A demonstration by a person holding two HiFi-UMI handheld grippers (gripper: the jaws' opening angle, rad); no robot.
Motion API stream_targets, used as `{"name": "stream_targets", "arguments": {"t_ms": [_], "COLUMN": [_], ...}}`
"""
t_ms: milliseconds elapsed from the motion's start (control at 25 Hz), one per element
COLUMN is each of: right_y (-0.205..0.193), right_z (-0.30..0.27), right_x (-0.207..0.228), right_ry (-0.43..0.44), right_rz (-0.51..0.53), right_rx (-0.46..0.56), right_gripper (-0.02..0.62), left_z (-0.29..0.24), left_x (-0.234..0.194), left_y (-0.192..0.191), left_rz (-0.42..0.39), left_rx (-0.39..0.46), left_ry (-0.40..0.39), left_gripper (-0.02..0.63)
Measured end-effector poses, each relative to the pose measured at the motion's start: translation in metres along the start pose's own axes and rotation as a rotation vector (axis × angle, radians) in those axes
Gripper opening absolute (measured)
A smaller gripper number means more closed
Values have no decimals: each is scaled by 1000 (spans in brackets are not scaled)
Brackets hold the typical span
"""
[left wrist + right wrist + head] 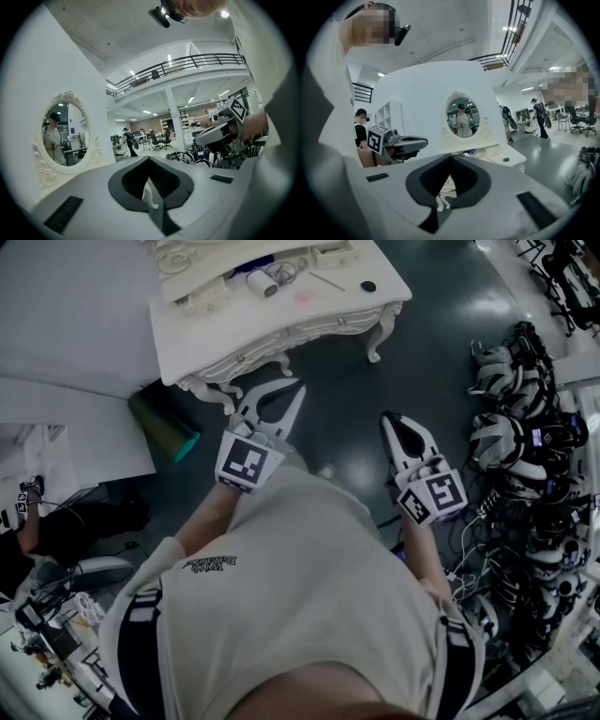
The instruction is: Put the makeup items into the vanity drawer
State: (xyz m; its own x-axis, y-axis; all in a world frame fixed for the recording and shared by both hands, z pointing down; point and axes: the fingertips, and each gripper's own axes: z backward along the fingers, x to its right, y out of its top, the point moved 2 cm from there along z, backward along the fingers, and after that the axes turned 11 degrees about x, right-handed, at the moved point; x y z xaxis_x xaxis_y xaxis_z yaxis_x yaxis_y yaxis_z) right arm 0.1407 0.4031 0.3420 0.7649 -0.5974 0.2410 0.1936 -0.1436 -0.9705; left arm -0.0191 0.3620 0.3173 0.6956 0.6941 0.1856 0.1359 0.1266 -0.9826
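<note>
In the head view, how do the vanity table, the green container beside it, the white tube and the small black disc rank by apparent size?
1. vanity table
2. green container
3. white tube
4. black disc
The container sits below the tabletop, farther from the camera, yet clearly looks bigger than the tube.
</note>
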Motion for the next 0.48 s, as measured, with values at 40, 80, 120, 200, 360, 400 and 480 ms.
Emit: {"name": "stream_targets", "arguments": {"t_ms": [40,80,120,200,360,400,480], "right_y": [-1,-2,-3,-5,-5,-4,-3], "right_z": [0,-1,-2,-5,-19,-24,-33], "right_x": [1,1,1,1,8,10,18], "right_ry": [4,8,13,19,19,19,15], "right_rz": [2,4,6,9,13,16,23], "right_rx": [0,-1,-3,-6,-7,-8,-12], "right_gripper": [2,2,2,2,2,2,2], "left_z": [0,0,-1,-2,-13,-18,-28], "left_x": [1,1,2,2,-9,-13,-22], "left_y": [0,-1,-2,-5,-8,-8,-10], "left_rz": [-1,-3,-5,-6,-14,-17,-18], "left_rx": [1,2,2,-2,0,5,14], "left_ry": [2,3,2,0,-8,-10,-16], "left_gripper": [3,4,4,3,3,3,4]}}
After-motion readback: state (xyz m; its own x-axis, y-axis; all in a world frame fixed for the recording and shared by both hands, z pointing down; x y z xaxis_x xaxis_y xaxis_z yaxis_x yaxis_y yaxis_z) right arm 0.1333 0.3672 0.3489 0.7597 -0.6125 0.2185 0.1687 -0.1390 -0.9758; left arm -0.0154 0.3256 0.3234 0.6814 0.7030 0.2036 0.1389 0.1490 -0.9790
